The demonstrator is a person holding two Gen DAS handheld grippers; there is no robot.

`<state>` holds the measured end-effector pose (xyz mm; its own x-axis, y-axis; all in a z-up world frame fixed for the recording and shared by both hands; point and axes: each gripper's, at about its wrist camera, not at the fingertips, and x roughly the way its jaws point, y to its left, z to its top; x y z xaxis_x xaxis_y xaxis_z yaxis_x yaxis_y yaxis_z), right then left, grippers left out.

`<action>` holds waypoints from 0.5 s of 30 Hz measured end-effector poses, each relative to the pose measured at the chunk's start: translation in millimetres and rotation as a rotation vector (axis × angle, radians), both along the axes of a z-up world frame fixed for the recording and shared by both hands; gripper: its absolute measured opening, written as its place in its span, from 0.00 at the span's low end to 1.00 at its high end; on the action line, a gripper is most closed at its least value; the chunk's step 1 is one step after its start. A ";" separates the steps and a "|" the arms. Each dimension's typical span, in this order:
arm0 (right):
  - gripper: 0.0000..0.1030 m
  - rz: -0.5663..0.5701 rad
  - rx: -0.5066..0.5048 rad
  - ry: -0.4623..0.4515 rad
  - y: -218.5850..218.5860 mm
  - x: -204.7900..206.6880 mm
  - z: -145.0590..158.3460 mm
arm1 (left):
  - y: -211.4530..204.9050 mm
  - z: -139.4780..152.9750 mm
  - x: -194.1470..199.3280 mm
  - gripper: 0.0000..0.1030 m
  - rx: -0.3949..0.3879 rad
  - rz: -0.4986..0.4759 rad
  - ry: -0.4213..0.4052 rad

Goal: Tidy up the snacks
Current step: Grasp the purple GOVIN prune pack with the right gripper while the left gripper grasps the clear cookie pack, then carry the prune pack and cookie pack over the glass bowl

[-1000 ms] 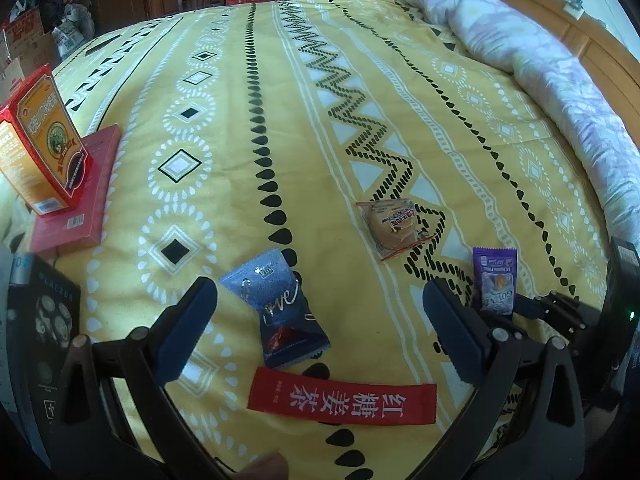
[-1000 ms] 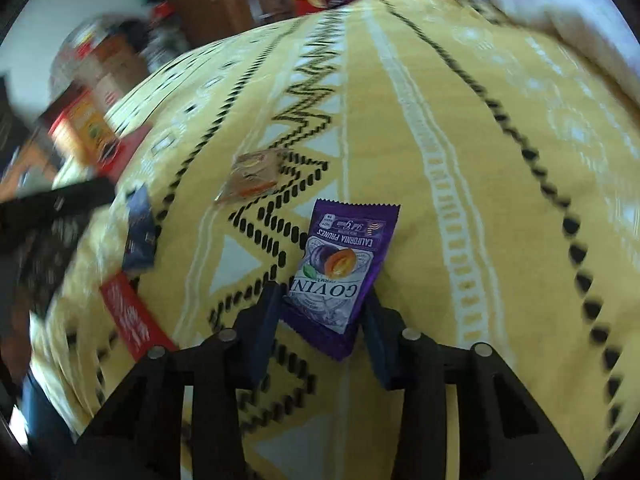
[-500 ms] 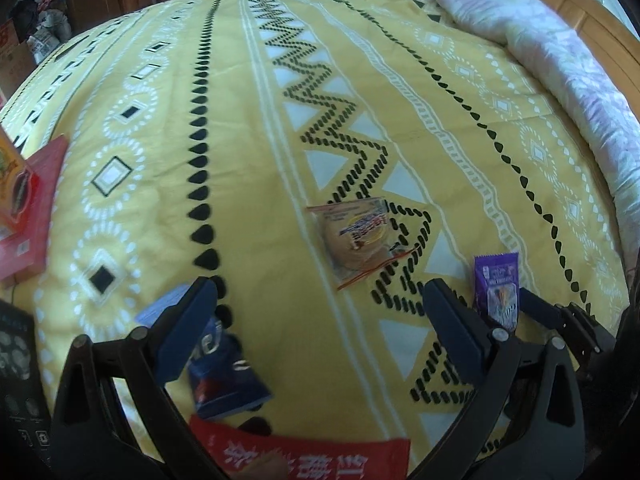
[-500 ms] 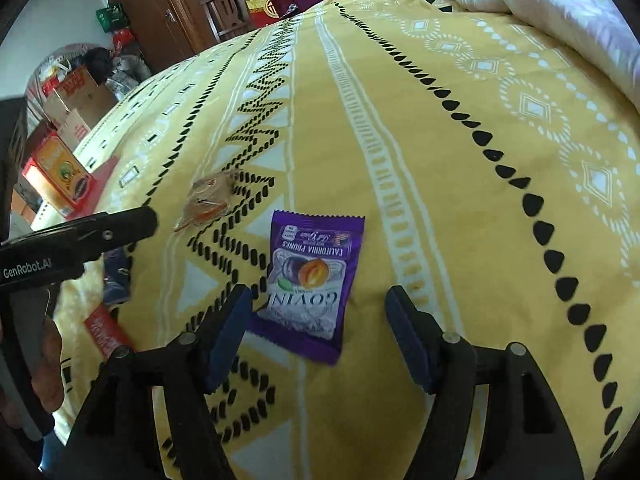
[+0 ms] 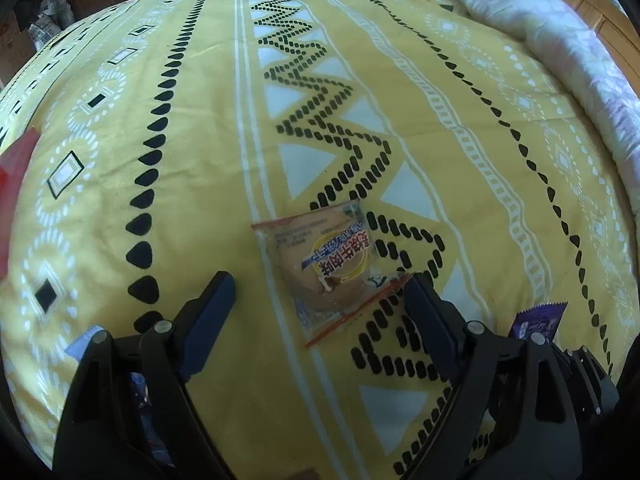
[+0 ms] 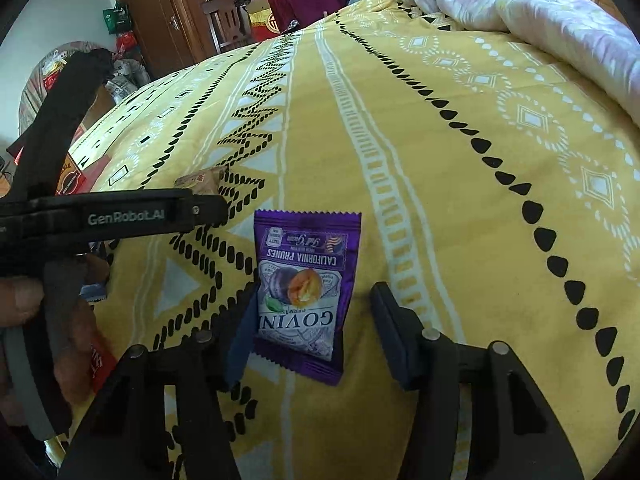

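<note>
A clear-wrapped round cake snack (image 5: 328, 266) lies on the yellow patterned bedspread (image 5: 200, 140). My left gripper (image 5: 320, 294) is open, its fingers on either side of the cake's near end. A purple prune packet (image 6: 306, 292) lies flat between the fingers of my right gripper (image 6: 316, 328), which is open; its left finger touches the packet's edge. The packet also shows at the right in the left wrist view (image 5: 538, 322). The cake shows far left in the right wrist view (image 6: 202, 180), behind the left gripper's body (image 6: 120, 216).
A blue snack packet (image 5: 86, 346) lies under my left finger. A red sachet (image 6: 100, 364) lies near the bed's front edge. Red boxes (image 6: 74, 174) stand at the bed's left side. A folded pale quilt (image 6: 540, 12) lies along the right. Cupboards and clutter stand behind.
My left gripper has moved forward and right from the blue packet to the cake. My right gripper opened, letting go of the prune packet, which now lies flat between its fingers.
</note>
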<state>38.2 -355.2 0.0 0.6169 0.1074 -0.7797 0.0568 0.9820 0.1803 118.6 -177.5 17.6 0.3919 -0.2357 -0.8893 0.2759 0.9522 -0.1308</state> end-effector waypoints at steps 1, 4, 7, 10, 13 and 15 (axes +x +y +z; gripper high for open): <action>0.57 0.001 -0.001 -0.002 0.2 -0.9 0.3 | 0.6 0.5 0.4 0.74 -0.001 0.003 -0.004; 0.54 -0.003 0.002 -0.014 -0.3 -2.1 1.1 | 2.7 1.7 -0.2 0.44 0.015 0.008 -0.021; 0.42 -0.011 0.024 -0.025 -4.9 -4.7 3.3 | 11.3 7.2 -2.6 0.38 -0.009 0.004 -0.038; 0.37 0.005 0.035 -0.036 -4.1 -6.4 7.6 | 17.6 20.5 -12.1 0.38 0.001 0.000 -0.093; 0.37 0.013 0.052 -0.042 -4.8 -9.7 11.2 | 23.3 35.3 -20.4 0.26 -0.001 -0.013 -0.139; 0.37 0.018 0.058 -0.047 -5.0 -12.9 14.3 | 30.1 44.3 -25.9 0.13 -0.007 -0.013 -0.155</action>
<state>25.3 -360.2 14.3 0.6502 0.1628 -0.7421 0.0297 0.9706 0.2390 92.7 -147.4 61.9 0.5211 -0.2475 -0.8168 0.3059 0.9476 -0.0921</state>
